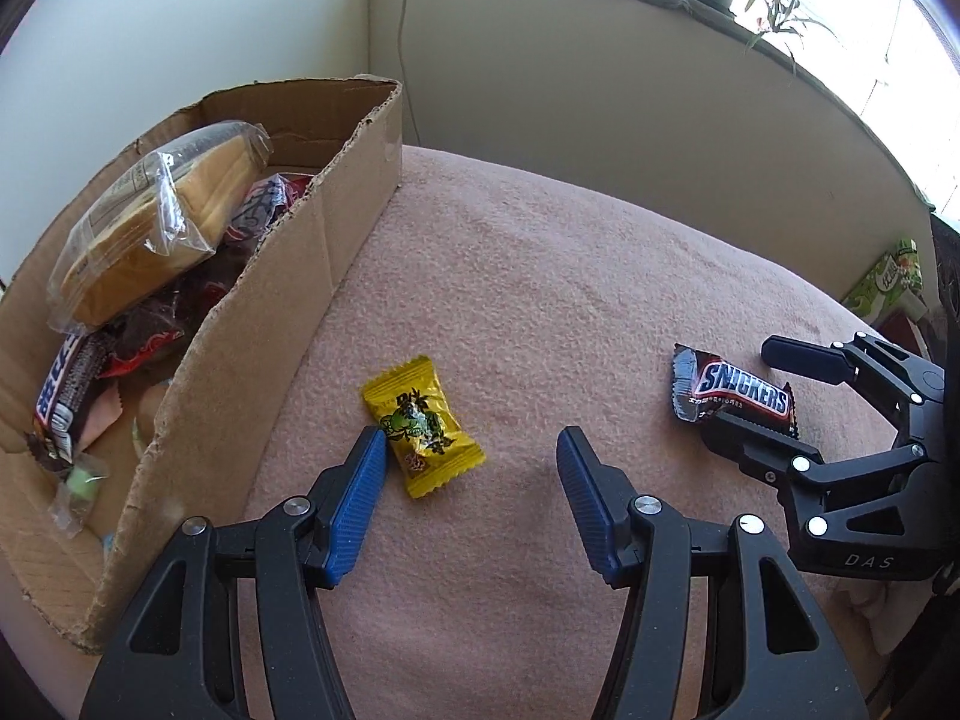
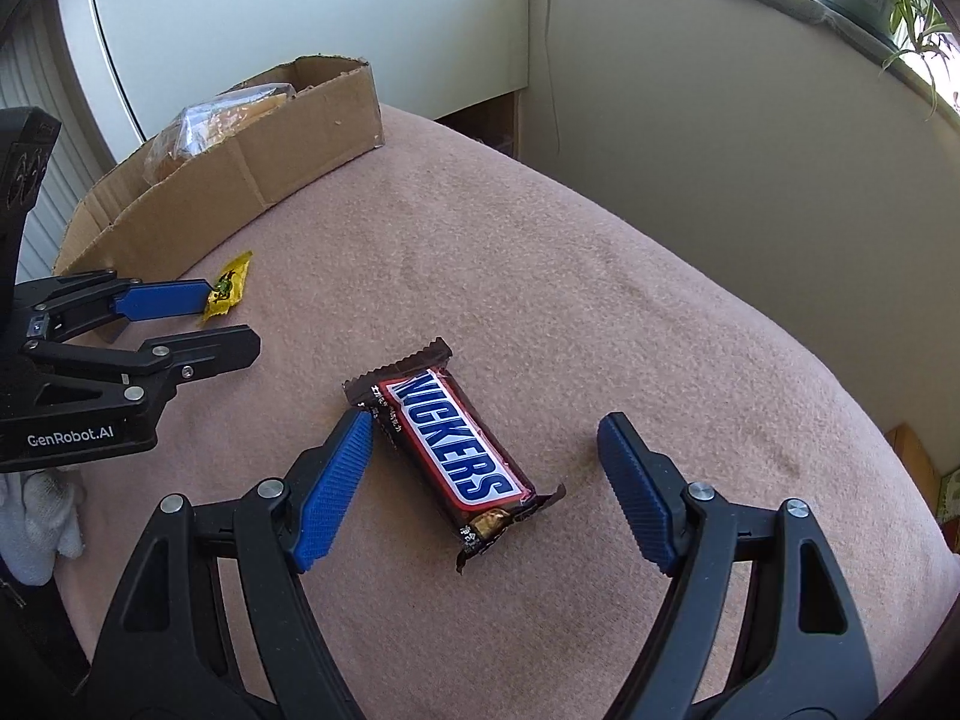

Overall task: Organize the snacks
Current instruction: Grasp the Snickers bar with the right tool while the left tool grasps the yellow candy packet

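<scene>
The right gripper (image 2: 483, 441) is spread wide over the Snickers bar (image 2: 456, 450), which lies flat on the pink cloth (image 2: 600, 300) between the 2 fingers. The long axis of the bar runs diagonal, from far-left to near-right, so the fingers are not square across it. The left fingertip is just beside the far-left corner of the wrapper, and the right one stands apart from it. In my judgement, a small turn of the wrist is needed before closing.

The left gripper (image 1: 471, 450) is also spread and holds nothing. The yellow candy (image 1: 423, 426) lies just beside its left finger, not in the middle of the gap, with its long axis diagonal too.

The bar has a brown glossy wrapper with crimped ends. The box (image 1: 264, 324), already holding several snacks, stands to the left, nearer to the left gripper.
</scene>
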`<state>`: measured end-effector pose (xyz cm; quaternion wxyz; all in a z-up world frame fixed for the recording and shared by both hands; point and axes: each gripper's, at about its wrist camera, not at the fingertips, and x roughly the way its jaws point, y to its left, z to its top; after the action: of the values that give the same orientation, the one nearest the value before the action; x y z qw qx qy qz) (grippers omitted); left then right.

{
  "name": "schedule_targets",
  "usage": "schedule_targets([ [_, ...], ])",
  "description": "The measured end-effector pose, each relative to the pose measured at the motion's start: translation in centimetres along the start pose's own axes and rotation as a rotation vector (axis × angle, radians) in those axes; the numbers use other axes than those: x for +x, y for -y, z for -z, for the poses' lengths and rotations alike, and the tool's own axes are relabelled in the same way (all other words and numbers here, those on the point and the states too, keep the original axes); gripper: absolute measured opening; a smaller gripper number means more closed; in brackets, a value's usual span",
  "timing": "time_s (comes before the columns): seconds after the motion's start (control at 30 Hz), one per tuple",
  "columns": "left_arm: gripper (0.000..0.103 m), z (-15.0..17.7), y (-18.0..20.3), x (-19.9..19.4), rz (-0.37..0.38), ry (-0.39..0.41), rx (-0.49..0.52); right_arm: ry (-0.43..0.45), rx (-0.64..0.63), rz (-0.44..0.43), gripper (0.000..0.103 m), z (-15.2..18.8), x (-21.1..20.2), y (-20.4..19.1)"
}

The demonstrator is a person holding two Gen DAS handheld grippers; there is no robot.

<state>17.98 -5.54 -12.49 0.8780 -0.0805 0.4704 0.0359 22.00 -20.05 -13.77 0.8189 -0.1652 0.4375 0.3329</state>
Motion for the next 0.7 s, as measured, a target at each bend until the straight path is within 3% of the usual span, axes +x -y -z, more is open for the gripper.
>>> schedule_targets([
  [0.07, 0.057, -0.3, 0.2, 0.3, -0.002, 0.003, 0.011, 0.002, 0.004, -0.007, 0.080, 0.0, 0.0, 0.1],
  [0.47, 0.030, 0.3, 1.3, 0.3, -0.027, 0.016, 0.110, -0.003, -0.013, 0.002, 0.080, -0.3, 0.5, -0.4],
  [0.53, 0.023, 0.6, 1.4, 0.0, -0.021, 0.017, 0.121, -0.005, -0.021, 0.014, 0.071, -0.3, 0.6, -0.6],
  [0.67, 0.023, 1.4, 1.3, 0.3, -0.006, 0.015, 0.131, -0.011, -0.029, 0.037, 0.050, -0.3, 0.3, -0.9],
  [0.7, 0.023, 1.5, 1.3, 0.2, -0.001, 0.015, 0.131, -0.014, -0.026, 0.038, 0.041, -0.3, 0.2, -1.0],
])
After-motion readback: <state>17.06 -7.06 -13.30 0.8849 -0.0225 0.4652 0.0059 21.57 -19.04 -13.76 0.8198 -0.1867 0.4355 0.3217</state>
